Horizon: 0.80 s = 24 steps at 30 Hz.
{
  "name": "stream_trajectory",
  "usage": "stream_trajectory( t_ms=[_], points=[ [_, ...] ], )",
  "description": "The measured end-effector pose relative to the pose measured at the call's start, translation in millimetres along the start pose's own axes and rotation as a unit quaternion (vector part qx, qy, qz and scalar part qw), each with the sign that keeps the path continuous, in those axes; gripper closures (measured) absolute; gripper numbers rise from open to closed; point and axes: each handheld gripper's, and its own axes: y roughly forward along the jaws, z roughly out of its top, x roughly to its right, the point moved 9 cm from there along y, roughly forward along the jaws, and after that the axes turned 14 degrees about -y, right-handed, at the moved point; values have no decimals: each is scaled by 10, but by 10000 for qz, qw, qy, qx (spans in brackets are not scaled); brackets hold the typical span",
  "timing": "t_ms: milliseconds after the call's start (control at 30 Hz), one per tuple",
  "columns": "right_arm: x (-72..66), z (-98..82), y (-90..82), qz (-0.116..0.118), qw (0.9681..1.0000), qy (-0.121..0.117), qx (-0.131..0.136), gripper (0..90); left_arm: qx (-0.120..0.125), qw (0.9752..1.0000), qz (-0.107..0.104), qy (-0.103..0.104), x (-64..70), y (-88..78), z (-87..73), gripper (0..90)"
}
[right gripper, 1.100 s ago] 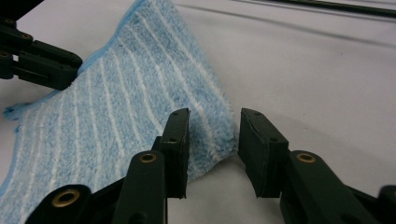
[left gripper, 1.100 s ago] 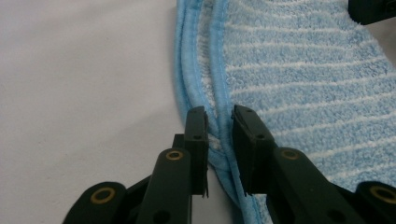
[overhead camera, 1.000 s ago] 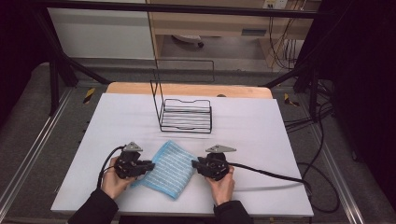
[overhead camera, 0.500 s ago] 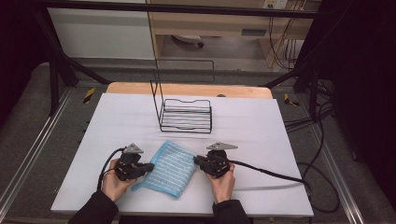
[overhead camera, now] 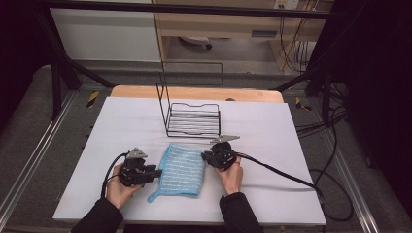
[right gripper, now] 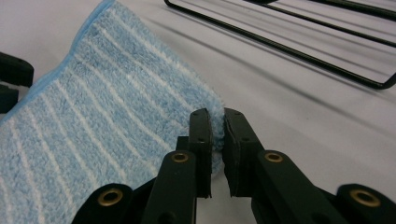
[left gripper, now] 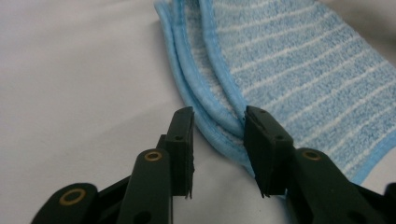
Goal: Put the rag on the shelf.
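A folded blue striped cloth lies flat on the white worktop between the two tools, its long axis running from the near edge toward the wire rack and leaning a little to the person's right at the far end; its white stripes run across that axis. The left tool sits just beside the cloth's left edge, and in the left gripper view its jaws stand apart, having just been opening, with the stacked hemmed edges of the cloth lying between them but not pressed. The right tool is at the cloth's far right corner; in the right gripper view its jaws are nearly together and clamped on a thin fold of that corner. A small tail of cloth sticks out at the near left corner, just beside the left hand. Beyond the right tool the rack stands near, its base rods close to the far edge of the cloth but apart from it. To the right of the right tool the worktop is bare apart from the trailing cable, and there is open surface to the left of the left tool as well.
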Motion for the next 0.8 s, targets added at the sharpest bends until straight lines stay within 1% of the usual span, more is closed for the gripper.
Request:
stream_trajectory(
  t_ms=[67, 100, 133, 167, 200, 267, 367, 433, 500, 567, 600, 633, 667, 700, 733, 767, 800],
  points=[
    [10, 5, 12, 22, 10000, -5, 4, 826, -74, 9999, -138, -64, 13, 27, -16, 664],
    [13, 5, 17, 25, 10000, -18, 10, 825, -80, 9998, -172, -85, 26, 35, -17, 691],
    [16, 4, 23, 35, 10000, -49, 10, 823, -76, 9998, -158, -63, 29, 41, -16, 716],
    [18, 4, 25, 50, 10000, -67, 11, 823, -95, 9997, -197, -82, 40, 47, -23, 735],
    [18, 4, 25, 50, 10000, -67, 11, 823, -113, 9997, -200, -90, 44, 53, -30, 735],
    [28, 7, 32, 64, 9999, -80, 5, 823, -129, 9996, -239, -123, 56, 67, -36, 777],
    [45, 20, 50, 91, 9999, -48, 13, 824, -195, 9995, -226, -119, 64, 70, -40, 833],
    [62, 31, 63, 120, 9999, -48, 27, 827, -212, 9995, -206, -72, 86, 70, -50, 854],
    [76, 41, 75, 133, 9999, -63, 16, 827, -253, 9994, -238, -55, 126, 69, -69, 865],
    [83, 47, 89, 131, 9999, -106, -12, 826, -246, 9995, -192, 47, 152, 61, -85, 867],
    [84, 48, 90, 125, 9998, -120, -20, 813, -245, 9995, -173, 94, 161, 55, -93, 867],
    [88, 51, 81, 88, 9999, -138, -6, 767, -232, 9995, -175, 99, 168, 52, -97, 867],
    [105, 58, 59, -29, 9998, -191, 29, 733, -236, 9995, -173, 112, 165, 47, -102, 866],
    [103, 68, 21, -84, 9998, -199, 44, 699, -227, 9995, -178, 98, 162, 46, -103, 866],
    [87, 80, -32, -90, 9997, -197, 62, 640, -219, 9996, -178, 72, 159, 47, -102, 865],
    [66, 101, -87, -102, 9996, -230, 138, 602, -215, 9996, -165, 66, 155, 47, -101, 864],
    [17, 108, -151, -54, 9996, -222, 167, 566, -219, 9996, -163, 83, 155, 46, -103, 863]
  ],
)
